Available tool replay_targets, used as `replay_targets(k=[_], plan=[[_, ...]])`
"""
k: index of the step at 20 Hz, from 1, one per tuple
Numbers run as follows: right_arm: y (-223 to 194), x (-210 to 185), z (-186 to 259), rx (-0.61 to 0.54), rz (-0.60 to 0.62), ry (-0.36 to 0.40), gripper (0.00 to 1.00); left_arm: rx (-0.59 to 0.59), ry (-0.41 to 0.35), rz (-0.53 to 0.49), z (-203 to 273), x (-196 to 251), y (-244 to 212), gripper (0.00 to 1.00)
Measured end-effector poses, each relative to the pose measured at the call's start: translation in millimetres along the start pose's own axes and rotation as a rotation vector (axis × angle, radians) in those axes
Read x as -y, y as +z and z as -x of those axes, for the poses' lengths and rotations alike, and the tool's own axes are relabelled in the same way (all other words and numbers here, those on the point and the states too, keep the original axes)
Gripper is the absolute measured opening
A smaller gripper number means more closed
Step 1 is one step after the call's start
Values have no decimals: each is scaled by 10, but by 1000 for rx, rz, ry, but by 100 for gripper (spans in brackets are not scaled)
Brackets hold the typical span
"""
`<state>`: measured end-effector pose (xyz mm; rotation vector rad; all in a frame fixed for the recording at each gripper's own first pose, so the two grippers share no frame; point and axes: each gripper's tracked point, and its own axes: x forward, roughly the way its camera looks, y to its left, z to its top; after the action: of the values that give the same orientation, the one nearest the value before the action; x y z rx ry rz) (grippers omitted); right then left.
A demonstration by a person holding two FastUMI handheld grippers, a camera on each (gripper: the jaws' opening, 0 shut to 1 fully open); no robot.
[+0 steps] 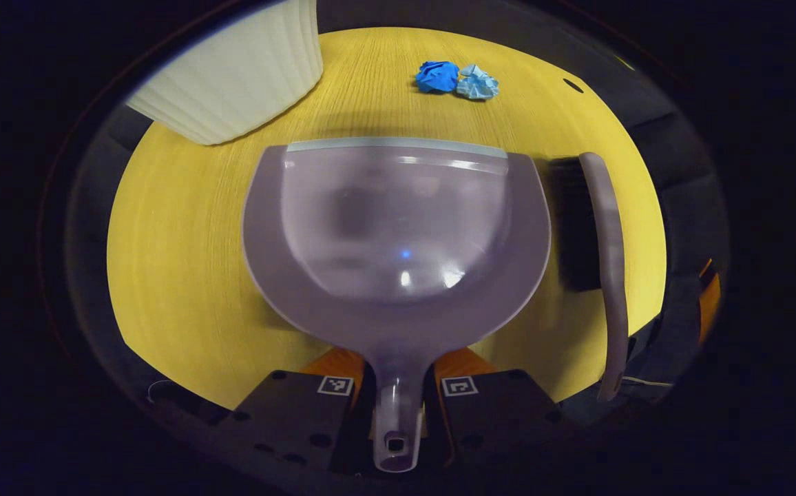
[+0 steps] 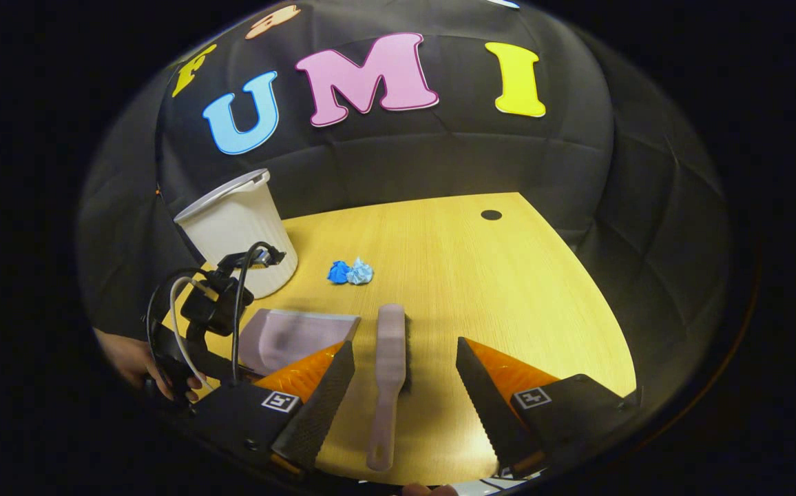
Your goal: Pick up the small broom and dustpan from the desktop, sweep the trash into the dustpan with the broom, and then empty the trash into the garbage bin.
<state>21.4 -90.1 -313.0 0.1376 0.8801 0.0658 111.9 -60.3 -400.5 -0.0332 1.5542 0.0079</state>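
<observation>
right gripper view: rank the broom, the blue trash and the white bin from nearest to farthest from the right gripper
1. Broom: lying on the table between the open fingers of the right gripper.
2. Blue trash: two crumpled wads farther up the table, slightly left.
3. White bin: far left, by the wall; only a little beyond the trash, so these two are close.

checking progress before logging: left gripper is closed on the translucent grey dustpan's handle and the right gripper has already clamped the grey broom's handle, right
Not quite. The right gripper is open: in the right gripper view its fingers stand apart on either side of the grey broom, which lies on the yellow wooden desktop. The left gripper is indeed closed on the translucent grey dustpan handle.
</observation>
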Motion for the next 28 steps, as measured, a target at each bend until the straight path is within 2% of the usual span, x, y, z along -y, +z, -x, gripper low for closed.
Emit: replay_targets(k=[3, 6, 8, 9, 10, 12, 17, 18, 19, 22, 24, 25, 26, 27, 28], plan=[[-106, -170, 17, -82, -15, -1, 96, -5, -30, -39, 9, -39, -10, 31], [-293, -209, 17, -210, 109, -33, 96, 12, -47, -88, 0, -116, -4, 29], [-496, -301, -132, -313, 151, -3, 97, 37, -71, -104, 9, -147, -4, 30], [-626, -318, -230, -363, 141, -4, 90, 49, -83, -109, 2, -170, -17, 28], [-759, -321, -273, -426, 121, -20, 97, 58, -94, -113, 4, -193, -34, 28], [-978, -229, -294, -558, 90, -69, 98, 72, -116, -117, 5, -223, -71, 28], [-1192, -37, -513, -692, 104, -157, 98, 104, -168, -105, 15, -247, -126, 29], [-1259, -8, -534, -730, 110, -161, 92, 103, -178, -102, 15, -244, -129, 28], [-1315, 27, -538, -766, 108, -170, 99, 105, -187, -98, 16, -239, -130, 28], [-1461, 15, -573, -830, 38, -176, 98, 105, -207, -90, 18, -223, -129, 28], [-1398, 17, -596, -826, 17, -181, 80, 108, -212, -85, 16, -222, -128, 28], [-1396, 32, -596, -834, 17, -178, 66, 106, -215, -81, 17, -216, -121, 28], [-1340, 52, -626, -836, 24, -174, 63, 104, -218, -77, 22, -217, -126, 28], [-1301, 79, -651, -831, 26, -172, 49, 103, -220, -75, 27, -217, -125, 28], [-1321, 107, -681, -841, 31, -165, 29, 101, -219, -79, 32, -226, -138, 28]])
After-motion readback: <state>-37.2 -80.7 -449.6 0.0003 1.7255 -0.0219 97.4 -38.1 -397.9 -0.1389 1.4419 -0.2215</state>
